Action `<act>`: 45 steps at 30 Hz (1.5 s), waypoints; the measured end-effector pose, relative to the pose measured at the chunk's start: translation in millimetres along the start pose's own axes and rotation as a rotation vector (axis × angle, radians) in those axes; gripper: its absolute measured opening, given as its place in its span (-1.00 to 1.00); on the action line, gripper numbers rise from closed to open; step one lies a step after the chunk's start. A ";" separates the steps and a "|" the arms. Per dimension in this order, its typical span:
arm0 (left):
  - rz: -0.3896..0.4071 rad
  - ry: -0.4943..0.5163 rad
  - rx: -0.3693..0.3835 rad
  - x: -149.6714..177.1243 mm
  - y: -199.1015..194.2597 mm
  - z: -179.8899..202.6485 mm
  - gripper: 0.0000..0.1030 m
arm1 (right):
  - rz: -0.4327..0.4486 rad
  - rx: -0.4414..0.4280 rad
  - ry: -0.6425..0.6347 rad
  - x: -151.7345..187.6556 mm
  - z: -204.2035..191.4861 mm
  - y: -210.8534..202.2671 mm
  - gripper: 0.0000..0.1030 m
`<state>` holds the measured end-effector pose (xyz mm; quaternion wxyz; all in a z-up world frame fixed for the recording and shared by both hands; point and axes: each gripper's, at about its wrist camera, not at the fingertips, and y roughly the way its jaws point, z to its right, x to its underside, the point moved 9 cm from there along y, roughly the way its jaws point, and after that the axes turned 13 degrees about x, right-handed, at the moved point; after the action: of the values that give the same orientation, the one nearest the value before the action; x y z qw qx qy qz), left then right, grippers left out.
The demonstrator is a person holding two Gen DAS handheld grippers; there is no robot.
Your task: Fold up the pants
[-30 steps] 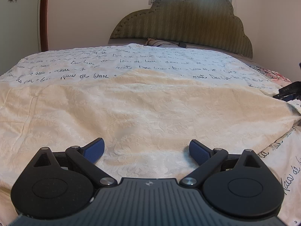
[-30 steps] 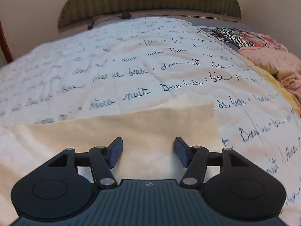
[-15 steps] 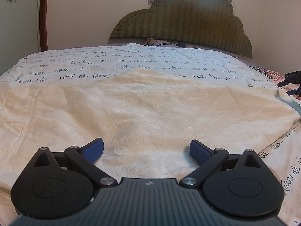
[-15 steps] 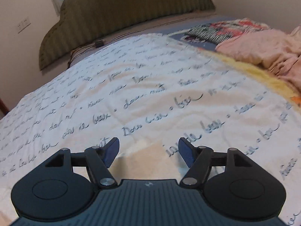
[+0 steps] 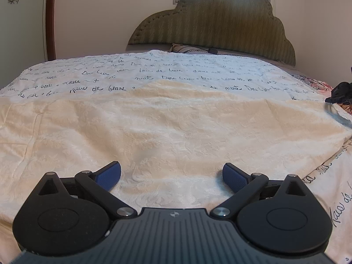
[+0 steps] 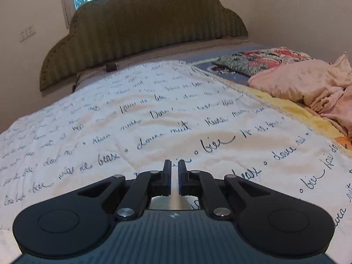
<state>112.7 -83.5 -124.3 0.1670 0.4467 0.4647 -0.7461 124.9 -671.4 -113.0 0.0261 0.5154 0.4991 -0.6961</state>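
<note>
Left tongs (image 5: 171, 175) spread wide, hovering low over cream pants (image 5: 171, 127) spread flat on bed. Right tongs (image 6: 174, 171) nearly closed, thin gap showing, nothing visibly pinched, over script-printed quilt (image 6: 136, 118). Pink clothes pile (image 6: 308, 83) farther right. Green headboard (image 6: 143, 26) at back.

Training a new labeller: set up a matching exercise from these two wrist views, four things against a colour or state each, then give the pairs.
Things:
1. left gripper
2. right gripper
3. pants
4. headboard

Colour or state:
A. olive green, ribbed
B. cream, spread flat on the quilt
C. fingers nearly together
D. fingers wide apart over the cream cloth

Pairs: 1-D, 2-C, 3-B, 4-A
</note>
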 end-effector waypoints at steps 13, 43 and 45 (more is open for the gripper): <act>-0.005 0.009 -0.007 0.3 1.1 0.3 0.98 | -0.097 -0.143 -0.413 69.5 -87.1 -41.8 -0.42; 0.007 -0.009 0.003 0.9 0.1 -4.1 0.98 | -0.193 -0.926 -0.725 136.8 -443.2 -169.1 -0.29; 0.007 -0.010 0.003 0.6 0.3 -3.7 0.98 | -0.214 -0.982 -0.739 142.3 -446.3 -168.5 -0.29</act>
<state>114.5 -80.5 -125.5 0.1712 0.4449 0.4611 -0.7484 274.2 -196.9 -93.1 0.3609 0.1156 0.7678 -0.5166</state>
